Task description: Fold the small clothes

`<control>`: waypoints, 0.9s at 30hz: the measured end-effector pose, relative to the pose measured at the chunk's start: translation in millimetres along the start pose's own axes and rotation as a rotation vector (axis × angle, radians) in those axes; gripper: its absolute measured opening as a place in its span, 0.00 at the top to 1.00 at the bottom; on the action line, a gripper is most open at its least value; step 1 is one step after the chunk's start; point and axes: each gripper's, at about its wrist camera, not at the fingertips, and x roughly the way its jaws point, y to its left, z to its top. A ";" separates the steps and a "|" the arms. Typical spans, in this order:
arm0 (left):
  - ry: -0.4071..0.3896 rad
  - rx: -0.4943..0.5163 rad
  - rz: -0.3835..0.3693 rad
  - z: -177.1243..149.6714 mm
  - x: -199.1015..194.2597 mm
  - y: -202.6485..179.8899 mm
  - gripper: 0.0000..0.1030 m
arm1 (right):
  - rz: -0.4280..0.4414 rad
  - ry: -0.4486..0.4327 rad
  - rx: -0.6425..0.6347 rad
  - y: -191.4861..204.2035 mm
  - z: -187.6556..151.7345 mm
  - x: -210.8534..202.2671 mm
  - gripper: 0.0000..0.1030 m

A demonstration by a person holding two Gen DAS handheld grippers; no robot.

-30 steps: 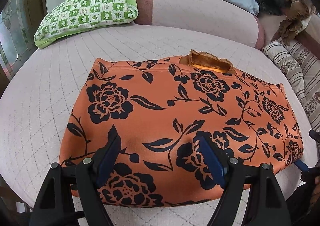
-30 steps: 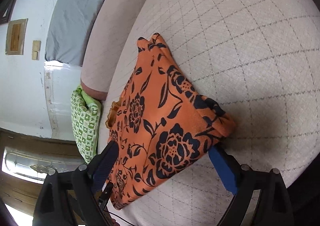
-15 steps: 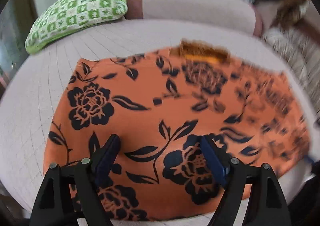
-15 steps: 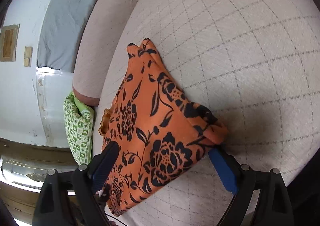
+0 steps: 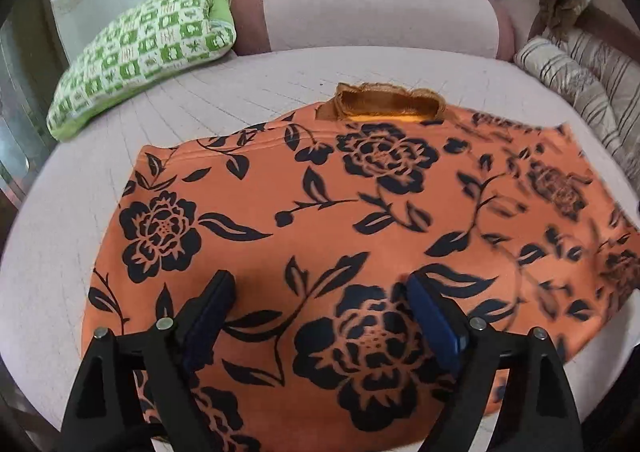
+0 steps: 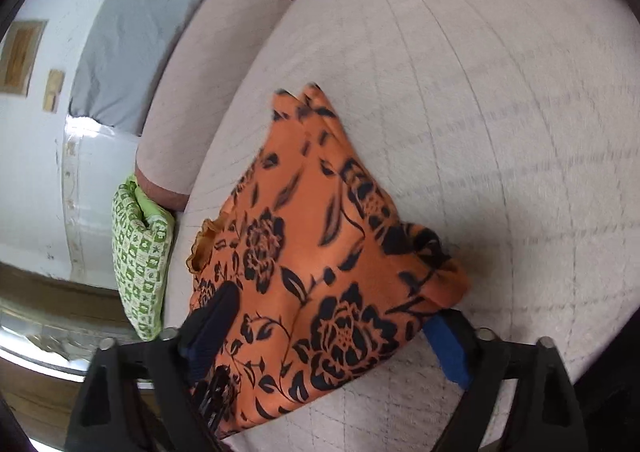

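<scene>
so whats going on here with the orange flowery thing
A person is folding an orange floral garment on a quilted bed, with a tool in each hand. The left tool hovers open over the garment's near edge. The right tool straddles a raised corner of the cloth, its jaws closing, not yet pinching it.

A pale quilted bed filled the foreground. A pink bolster ran along its far edge, with a green-checked pillow at one end and a striped pillow at the other. A grey pillow leaned on the white wall, which carried two small wooden plates.
</scene>
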 end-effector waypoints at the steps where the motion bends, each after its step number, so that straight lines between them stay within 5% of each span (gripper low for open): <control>1: -0.007 -0.009 -0.010 2.6 -3.3 1.0 0.15 | -0.018 -0.010 -0.022 2.1 0.5 0.0 0.18; 7: 0.026 -0.005 0.000 7.3 0.6 0.2 0.15 | -0.038 0.017 -0.004 -10.8 -0.1 13.0 0.17; 12: -0.045 -0.038 -0.007 11.2 -18.7 4.6 0.15 | -0.040 -0.006 -0.044 -5.6 0.0 9.4 0.17; 16: 0.075 0.002 0.018 4.0 18.1 -2.5 0.12 | -0.058 -0.002 -0.061 -8.6 1.4 17.3 0.17; 23: -0.001 -0.038 0.011 8.0 -10.6 4.0 0.11 | -0.062 0.001 -0.063 -7.8 1.7 15.0 0.19; 25: 0.023 -0.036 0.008 5.8 -1.9 4.8 0.11 | -0.075 0.004 -0.068 -7.8 1.4 16.8 0.21; 27: 0.065 0.000 0.017 -1.3 18.3 1.7 0.07 | -0.102 0.012 -0.094 -6.5 3.5 19.6 0.39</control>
